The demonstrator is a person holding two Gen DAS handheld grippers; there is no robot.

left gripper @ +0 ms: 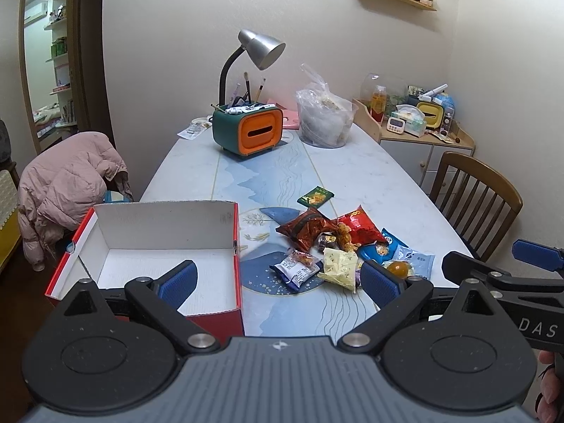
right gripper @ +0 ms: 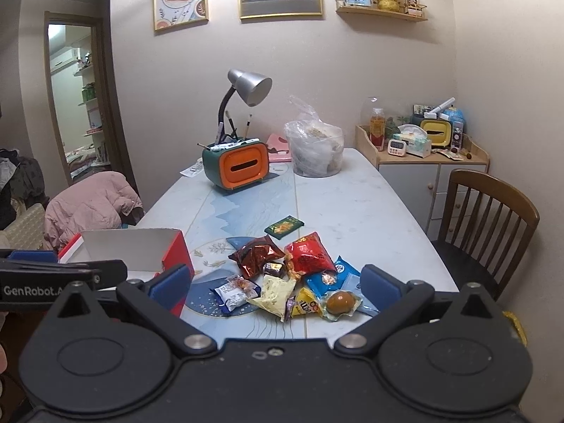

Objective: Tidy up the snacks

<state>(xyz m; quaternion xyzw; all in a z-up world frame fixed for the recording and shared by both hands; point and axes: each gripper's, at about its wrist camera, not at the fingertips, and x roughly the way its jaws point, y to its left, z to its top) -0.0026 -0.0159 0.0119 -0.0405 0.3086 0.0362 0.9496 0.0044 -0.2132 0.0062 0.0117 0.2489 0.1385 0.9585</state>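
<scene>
Red cardboard forms the outside of the open box (left gripper: 155,246), which sits at the near left of the table (left gripper: 370,176) with its white inside showing. The left wrist view looks straight down into it; the right wrist view catches only its far wall and one red corner (right gripper: 176,257). Just to the right of the box lies the heap of snacks (left gripper: 338,246): a dark red bag (left gripper: 306,229), a bright red bag (left gripper: 359,227), a pale yellow packet (left gripper: 340,264), a white and blue packet (left gripper: 296,271) and a blue packet (left gripper: 379,248), all touching or overlapping. A small green packet (left gripper: 315,196) lies apart, a little farther back. The right wrist view shows a sealed brown egg (right gripper: 340,301) and a yellow wrapper (right gripper: 306,305) in full, which the left view mostly hides. The left gripper (left gripper: 278,278) hangs spread wide, holding nothing, one finger over the box. The right gripper (right gripper: 275,282) is likewise released above the heap. Farther back stand a green and orange tissue box (left gripper: 246,130), a lamp (left gripper: 261,49) and a clear plastic bag (left gripper: 324,116).
</scene>
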